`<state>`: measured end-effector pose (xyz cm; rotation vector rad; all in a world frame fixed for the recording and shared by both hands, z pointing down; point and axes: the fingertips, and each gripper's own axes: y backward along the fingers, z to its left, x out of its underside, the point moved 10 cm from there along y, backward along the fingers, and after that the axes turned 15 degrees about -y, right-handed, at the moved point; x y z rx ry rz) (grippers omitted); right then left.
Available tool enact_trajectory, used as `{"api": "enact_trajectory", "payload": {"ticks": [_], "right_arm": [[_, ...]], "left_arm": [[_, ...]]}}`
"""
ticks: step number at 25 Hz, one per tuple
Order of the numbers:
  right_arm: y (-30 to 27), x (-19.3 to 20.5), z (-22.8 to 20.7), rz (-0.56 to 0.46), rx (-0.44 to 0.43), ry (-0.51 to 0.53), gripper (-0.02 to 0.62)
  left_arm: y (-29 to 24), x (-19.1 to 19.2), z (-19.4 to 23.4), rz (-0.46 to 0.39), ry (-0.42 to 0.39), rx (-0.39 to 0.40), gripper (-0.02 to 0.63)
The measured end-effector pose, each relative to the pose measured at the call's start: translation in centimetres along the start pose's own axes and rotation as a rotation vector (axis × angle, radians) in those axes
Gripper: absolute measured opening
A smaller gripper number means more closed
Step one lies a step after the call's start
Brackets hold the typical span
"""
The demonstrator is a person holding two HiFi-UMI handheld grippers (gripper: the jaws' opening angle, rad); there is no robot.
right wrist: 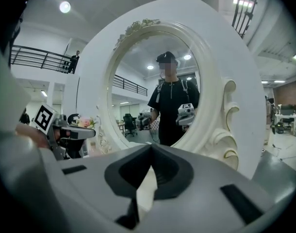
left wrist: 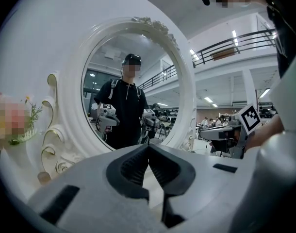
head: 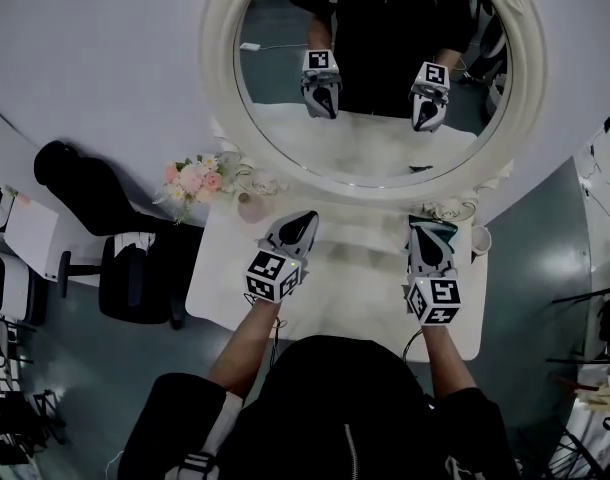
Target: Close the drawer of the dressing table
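The white dressing table (head: 350,290) stands against the wall under a big oval mirror (head: 377,153). Its drawer shows in no view; my body and the table top cover the front. Both grippers hover above the table top and point level at the mirror. My left gripper (head: 305,218) is shut with nothing between its jaws, its tips meeting (left wrist: 148,146). Over the table's right part, my right gripper (head: 428,224) is also shut and empty (right wrist: 151,147). The mirror reflects both grippers and the person holding them.
A bunch of pink flowers (head: 193,179) and a small jar (head: 251,207) sit at the table's back left. A white cup (head: 482,240) stands at the back right. A black chair (head: 135,273) is on the floor left of the table.
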<state>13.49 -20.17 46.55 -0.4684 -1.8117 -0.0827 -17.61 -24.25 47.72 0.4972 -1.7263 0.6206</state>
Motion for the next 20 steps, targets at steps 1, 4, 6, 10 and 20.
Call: {"api": "enact_trajectory", "payload": {"ticks": [1,4,6,10,20], "right_arm": [[-0.03,0.06,-0.02,0.004,-0.002,-0.005,0.000],[-0.07,0.29,-0.09,0.017,-0.006,-0.018,0.000],[-0.08,0.46,-0.16,0.021,-0.005,-0.024,0.000],[-0.06,0.63,-0.37,0.022,-0.003,-0.056,0.000],[-0.06,0.72,-0.43,0.027,-0.005,-0.058,0.000]], "left_arm": [[-0.01,0.01,-0.02,-0.001,0.001,0.000,0.000],[-0.01,0.15,-0.12,0.002,-0.003,0.002,0.000],[-0.03,0.35,-0.14,0.010,-0.008,0.003,0.000],[-0.07,0.52,-0.24,0.015,-0.001,0.004,0.000],[-0.29,0.69,-0.57,0.019,0.009,0.010,0.000]]}}
